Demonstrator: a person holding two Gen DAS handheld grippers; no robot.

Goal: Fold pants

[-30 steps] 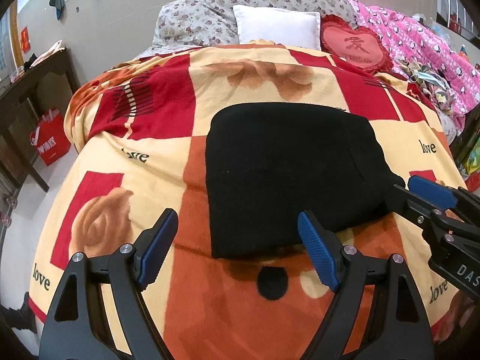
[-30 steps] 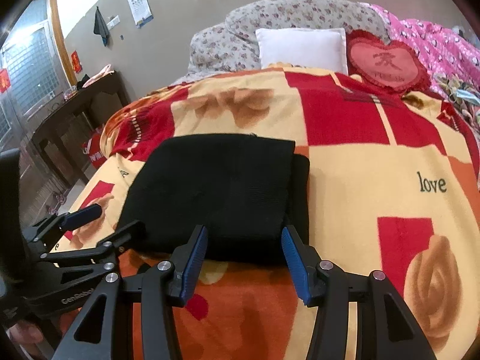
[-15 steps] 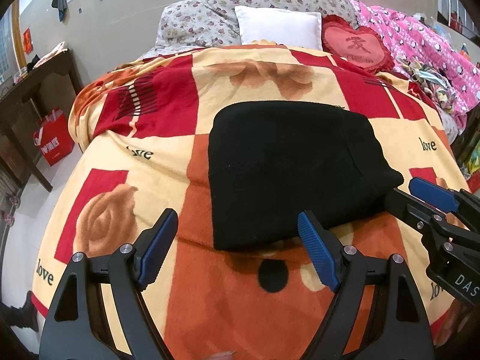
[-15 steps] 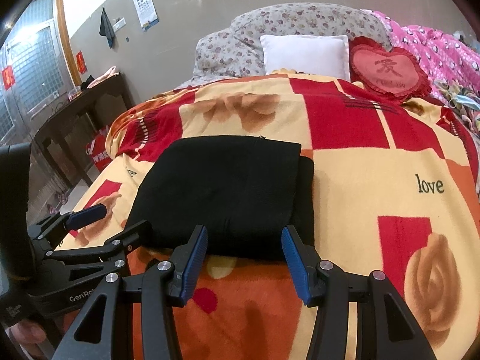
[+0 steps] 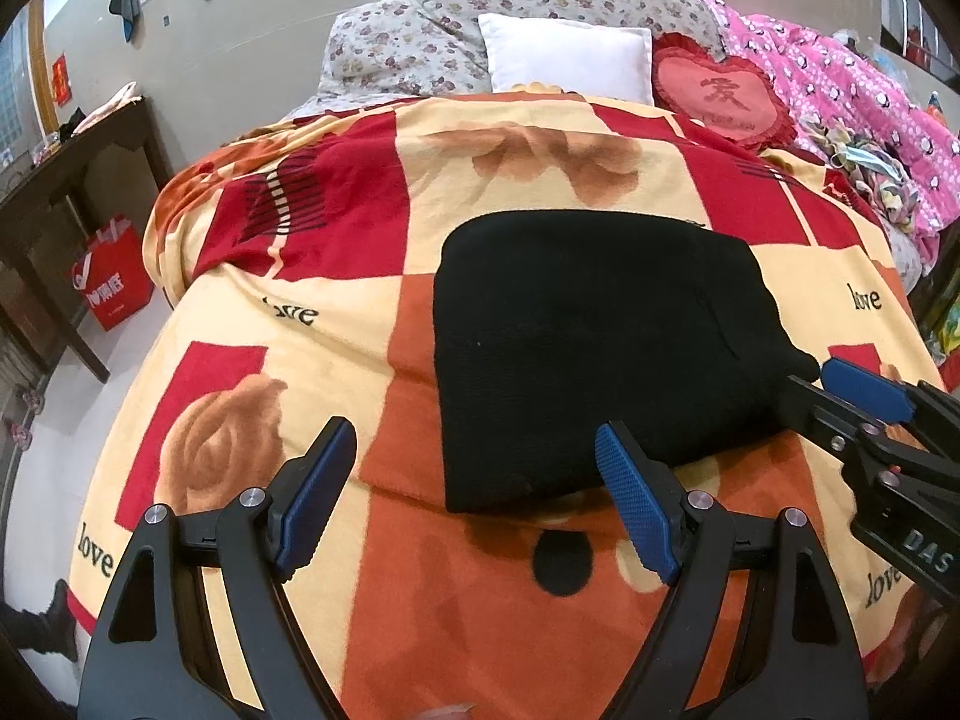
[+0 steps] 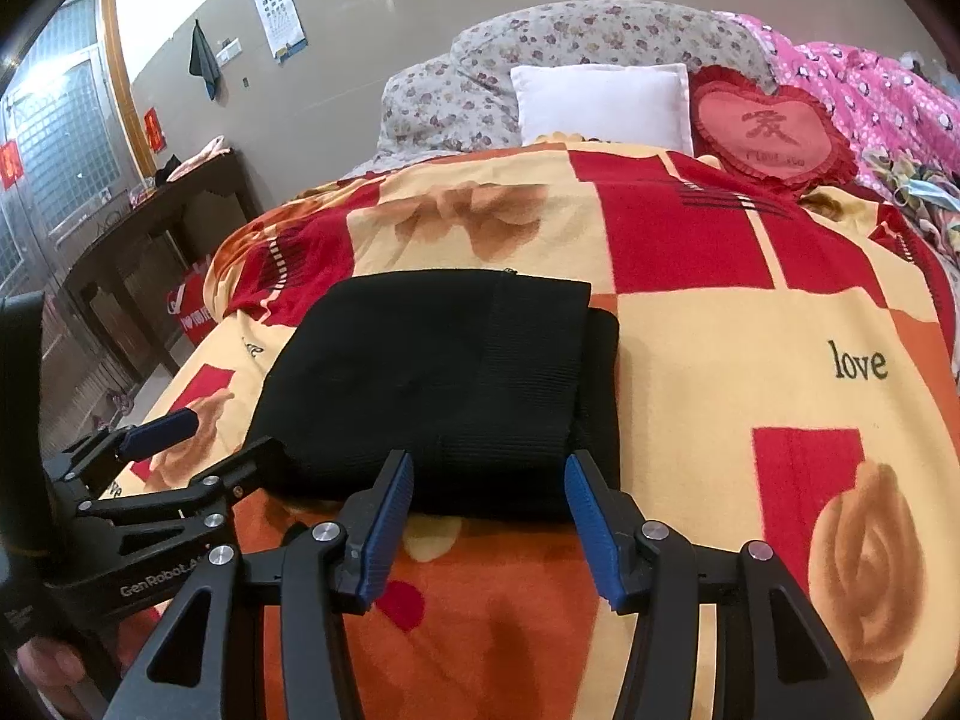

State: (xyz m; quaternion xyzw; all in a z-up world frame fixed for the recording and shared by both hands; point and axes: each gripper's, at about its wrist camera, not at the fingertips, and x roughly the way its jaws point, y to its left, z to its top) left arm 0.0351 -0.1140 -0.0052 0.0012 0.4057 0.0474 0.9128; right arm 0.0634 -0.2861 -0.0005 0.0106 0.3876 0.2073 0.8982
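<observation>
The black pants (image 5: 594, 354) lie folded into a compact stack on the bed's patterned blanket (image 5: 336, 330), just ahead of both grippers. The left gripper (image 5: 474, 492) hovers with its jaws wide apart and nothing between them, the stack's near left corner just beyond its right finger. The right gripper (image 6: 489, 519) is also open and holds nothing, its fingers poised just short of the stack's near edge. A white pillow (image 6: 603, 102) sits far beyond the pants.
</observation>
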